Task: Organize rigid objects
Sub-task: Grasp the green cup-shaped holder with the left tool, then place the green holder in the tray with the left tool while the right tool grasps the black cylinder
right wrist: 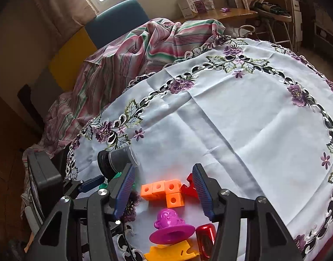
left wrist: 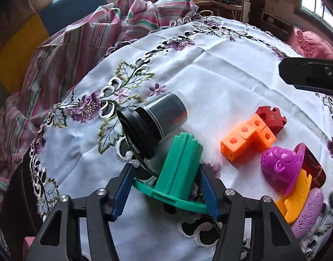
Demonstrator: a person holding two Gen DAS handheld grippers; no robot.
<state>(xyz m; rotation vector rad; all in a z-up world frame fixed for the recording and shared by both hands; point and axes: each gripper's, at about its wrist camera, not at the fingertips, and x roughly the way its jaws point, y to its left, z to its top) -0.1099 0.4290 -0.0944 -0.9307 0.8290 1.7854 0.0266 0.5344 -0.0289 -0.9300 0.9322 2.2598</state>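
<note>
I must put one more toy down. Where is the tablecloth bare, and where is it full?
Bare: the wide white middle of the tablecloth, beyond the orange cubes, up to the purple flower border. Full: the near edge, from the black jar and green piece to the purple hat.

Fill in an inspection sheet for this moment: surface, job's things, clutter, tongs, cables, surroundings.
Surface: white embroidered tablecloth, creased.
Job's things: green toy between the left tongs' pads; dark jar on its side; orange blocks touching red block; purple hat toy, yellow piece, red cup and lilac piece clustered.
Clutter: nothing seen.
Tongs: left around the green toy, contact unclear; right tongs open above the orange blocks.
Cables: nothing seen.
Surroundings: striped cloth, blue chair, shelves.
</note>
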